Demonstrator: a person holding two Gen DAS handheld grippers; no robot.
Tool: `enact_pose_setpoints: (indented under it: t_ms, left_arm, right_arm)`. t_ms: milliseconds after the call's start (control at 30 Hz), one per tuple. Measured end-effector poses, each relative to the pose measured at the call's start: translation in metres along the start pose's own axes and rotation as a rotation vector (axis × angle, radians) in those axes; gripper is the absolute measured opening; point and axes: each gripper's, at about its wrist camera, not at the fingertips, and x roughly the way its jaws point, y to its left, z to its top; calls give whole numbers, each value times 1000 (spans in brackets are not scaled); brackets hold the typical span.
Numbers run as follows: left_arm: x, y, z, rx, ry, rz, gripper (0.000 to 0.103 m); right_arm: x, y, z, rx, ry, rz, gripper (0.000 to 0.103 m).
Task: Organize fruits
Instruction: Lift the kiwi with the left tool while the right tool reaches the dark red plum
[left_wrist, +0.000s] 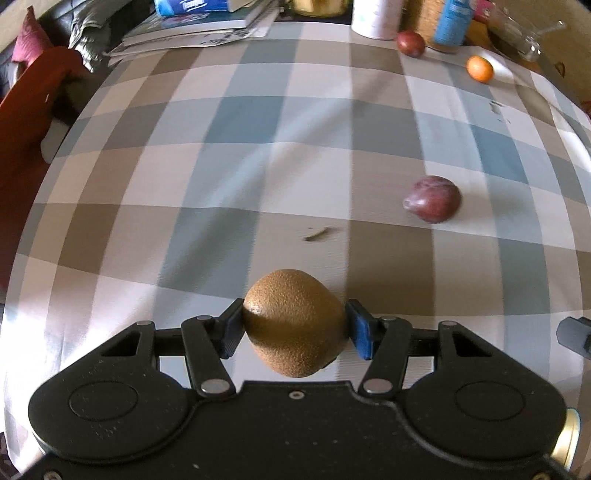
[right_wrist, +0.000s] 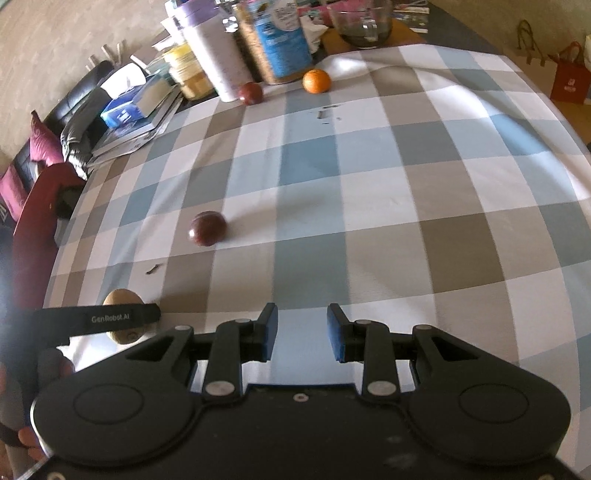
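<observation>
- Left gripper (left_wrist: 294, 328): jaws clamped on the kiwi (left_wrist: 293, 326), one blue pad on each side; in the left wrist view the kiwi looks lifted clear of the bench (left_wrist: 258, 147), though contact underneath can't be confirmed.
- Right gripper (right_wrist: 302, 338): jaws apart, nothing between them, hovering over bare checked cloth at the near edge.
- Kiwi also shows in the right wrist view (right_wrist: 123, 297), far left and near, partly hidden behind the left gripper's finger.
- Near plum (left_wrist: 433, 198): loose on the bench, mid-distance, right of the left gripper; in the right wrist view it sits left of centre (right_wrist: 207, 228).
- Far plum (left_wrist: 410, 43): far side, just beside the white canister (left_wrist: 375, 18).
- Orange (left_wrist: 479, 68): far right, near the blue-label jar (left_wrist: 452, 22), apart from the far plum.
- No bowl, tray or grouping spot for fruit is clearly visible.
- Progress, my read: early. One fruit in hand, three scattered and well apart.
- Left to do: place the kiwi, then collect both plums and the orange.
</observation>
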Motion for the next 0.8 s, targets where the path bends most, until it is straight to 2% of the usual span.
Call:
enact_pose_setpoints:
  t_ms: [400, 533, 800]
  left_arm:
    - [-7, 33, -2, -15, -40, -93, 68]
    - [-11, 41, -9, -7, -61, -111, 71]
    - [-23, 55, -22, -7, -103, -133, 72]
  right_arm:
    - [11, 30, 6, -10, 25, -7, 33]
    - [16, 37, 13, 8, 14, -6, 33]
    - [31, 55, 30, 64, -38, 38, 33]
